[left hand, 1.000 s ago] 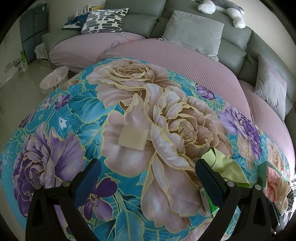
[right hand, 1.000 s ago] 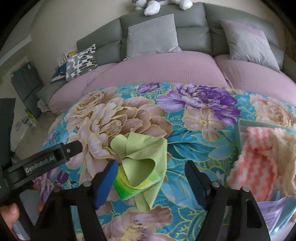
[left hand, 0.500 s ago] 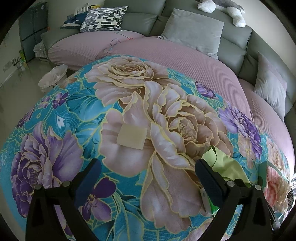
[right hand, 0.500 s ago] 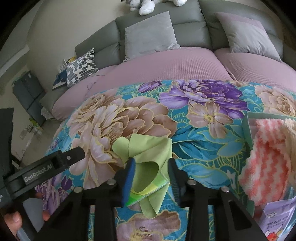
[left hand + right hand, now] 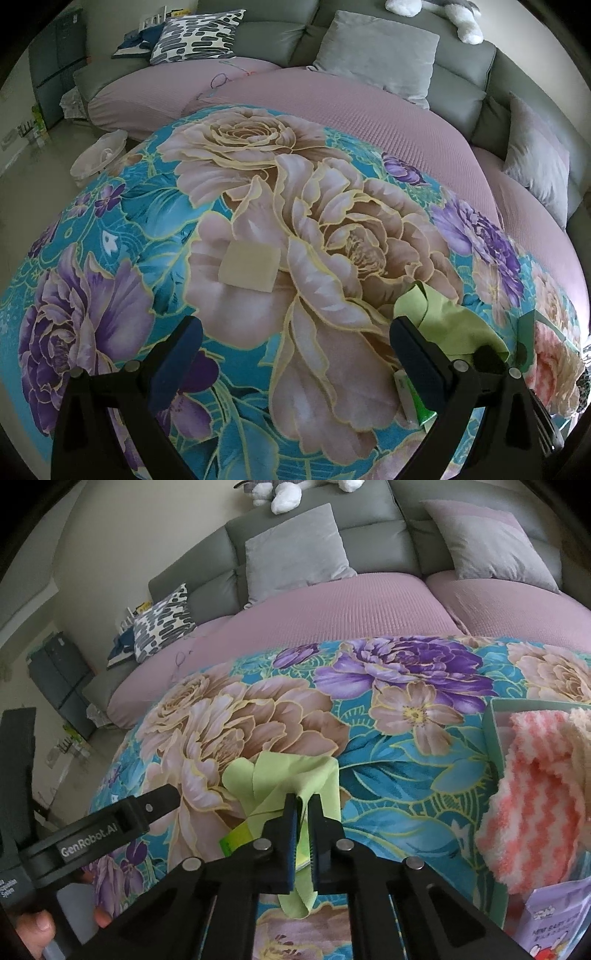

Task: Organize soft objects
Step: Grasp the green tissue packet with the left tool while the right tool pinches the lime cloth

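Observation:
A crumpled light-green cloth (image 5: 284, 779) lies on the floral blanket (image 5: 369, 738), over a small green packet (image 5: 236, 840). My right gripper (image 5: 303, 808) is shut on a fold of that cloth, which is pinched between the blue pads. In the left wrist view the same green cloth (image 5: 454, 321) shows at the lower right, just past my right-hand finger. My left gripper (image 5: 291, 350) hangs open above the blanket with nothing between its fingers. A flat beige square cloth (image 5: 249, 266) lies ahead of it.
A teal box (image 5: 493, 760) at the right holds a pink-and-white fluffy cloth (image 5: 532, 805) and a cream one. A purple packet (image 5: 557, 919) sits at its near corner. Behind are the grey sofa (image 5: 369, 535) with cushions, a plush toy, and a white basket (image 5: 98, 157) on the floor.
My right gripper's jaws have closed from wide open onto the green cloth, and the view has rolled slightly. The left gripper has stayed where it was, open.

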Demonstrator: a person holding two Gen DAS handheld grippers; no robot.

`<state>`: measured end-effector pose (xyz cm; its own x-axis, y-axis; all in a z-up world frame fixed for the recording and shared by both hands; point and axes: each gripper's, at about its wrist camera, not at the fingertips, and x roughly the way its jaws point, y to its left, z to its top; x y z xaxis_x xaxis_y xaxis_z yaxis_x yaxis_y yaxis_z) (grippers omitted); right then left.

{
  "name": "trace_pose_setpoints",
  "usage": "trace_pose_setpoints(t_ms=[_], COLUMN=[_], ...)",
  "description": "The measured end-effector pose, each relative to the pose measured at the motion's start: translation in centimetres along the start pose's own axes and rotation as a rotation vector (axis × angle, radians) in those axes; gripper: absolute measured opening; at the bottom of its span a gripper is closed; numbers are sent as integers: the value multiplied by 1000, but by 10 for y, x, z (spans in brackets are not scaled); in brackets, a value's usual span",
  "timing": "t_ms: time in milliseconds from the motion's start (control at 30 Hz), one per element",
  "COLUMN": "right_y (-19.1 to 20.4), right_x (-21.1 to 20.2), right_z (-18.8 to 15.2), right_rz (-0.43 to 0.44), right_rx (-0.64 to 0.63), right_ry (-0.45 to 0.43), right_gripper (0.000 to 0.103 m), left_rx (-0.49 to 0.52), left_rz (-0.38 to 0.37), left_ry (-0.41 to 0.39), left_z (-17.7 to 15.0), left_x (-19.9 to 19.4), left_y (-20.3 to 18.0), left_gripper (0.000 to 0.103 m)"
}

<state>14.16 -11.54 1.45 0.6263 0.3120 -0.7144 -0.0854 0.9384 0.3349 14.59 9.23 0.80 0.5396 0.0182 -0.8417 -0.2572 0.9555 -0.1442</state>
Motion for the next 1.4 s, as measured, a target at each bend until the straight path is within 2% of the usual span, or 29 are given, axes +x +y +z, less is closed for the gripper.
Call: trace_pose_setpoints(t_ms=[433, 567, 767, 1033, 1233, 1400], right_y=[-23, -32, -41, -45, -48, -53], right_x=[-36, -36, -34, -49, -47, -44], right_z=[15, 15, 14, 16, 15, 13], right_rz=[-3, -7, -21, -25, -47, -63], right_rx=[50, 64, 91, 104, 106, 115], right_ry=[-106, -90, -60, -71, -39, -17], right_gripper=[4, 4, 8, 8, 8, 8], left_rx=[86, 107, 155, 321, 362, 405], left_rz=[-51, -52, -93, -195, -158, -142], left_ry=[3, 0, 30, 87, 122, 110], left_z=[-2, -3, -11, -35, -42, -47], left_x=[-3, -4, -2, -3, 12, 15], left_y=[-21, -27, -37, -63, -76, -87], left_gripper=[101, 101, 101, 101, 101, 101])
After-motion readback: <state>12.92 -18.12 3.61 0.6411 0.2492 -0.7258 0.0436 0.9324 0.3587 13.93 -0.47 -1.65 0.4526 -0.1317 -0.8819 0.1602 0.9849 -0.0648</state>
